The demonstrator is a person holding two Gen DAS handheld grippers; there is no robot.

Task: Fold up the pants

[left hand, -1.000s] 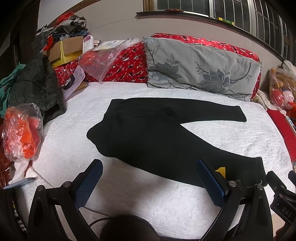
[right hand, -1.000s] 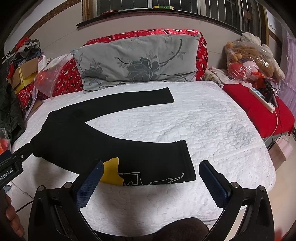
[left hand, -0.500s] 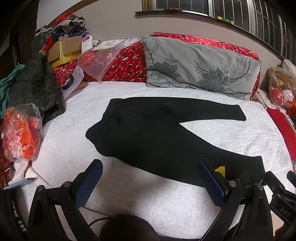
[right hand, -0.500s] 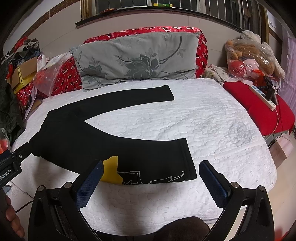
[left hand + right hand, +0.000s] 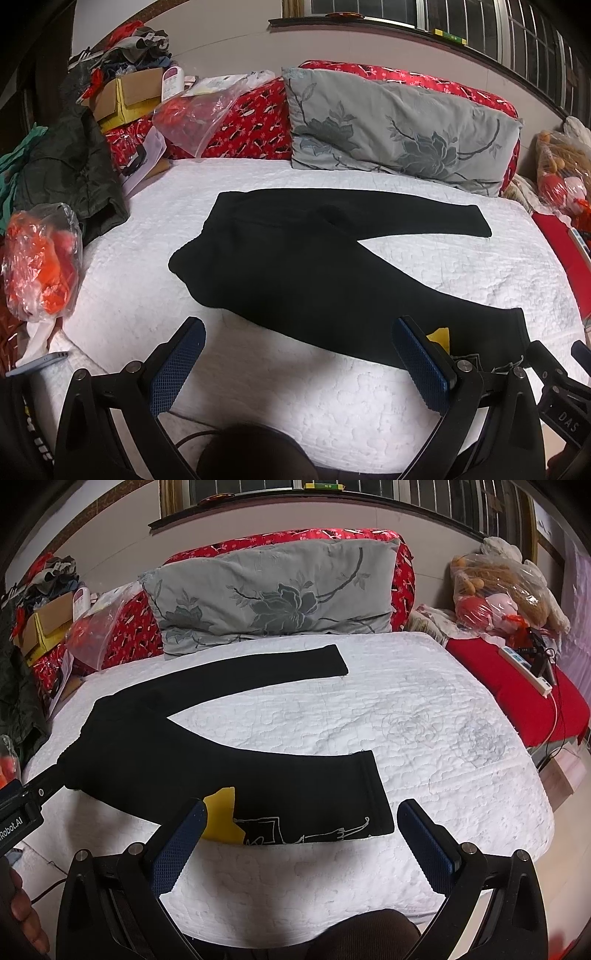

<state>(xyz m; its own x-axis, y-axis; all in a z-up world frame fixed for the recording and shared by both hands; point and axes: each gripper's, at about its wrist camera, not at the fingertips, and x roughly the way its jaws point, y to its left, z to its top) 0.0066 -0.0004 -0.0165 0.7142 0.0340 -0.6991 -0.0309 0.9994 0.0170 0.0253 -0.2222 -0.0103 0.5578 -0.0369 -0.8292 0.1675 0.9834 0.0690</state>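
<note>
Black pants [image 5: 295, 258] lie flat on the white quilted bed [image 5: 129, 266], waist to the left, legs spread in a V to the right. The near leg's cuff [image 5: 354, 797] carries a yellow patch [image 5: 221, 816] and white line print. My left gripper [image 5: 299, 332] is open and empty, hovering over the near edge of the pants by the waist and thigh. My right gripper [image 5: 299, 812] is open and empty, just above the near leg's cuff. The pants also show in the right wrist view [image 5: 166, 753].
A grey floral pillow [image 5: 399, 125] and red bolster [image 5: 251, 122] line the bed's head. Plastic bags [image 5: 40, 258], a dark jacket [image 5: 70, 173] and a cardboard box [image 5: 129, 92] crowd the left. A power strip [image 5: 524, 664] lies on the red surface at right.
Both grippers have eased slightly forward and down toward the pants; the right one sits closer over the near cuff. The pants have not moved.
</note>
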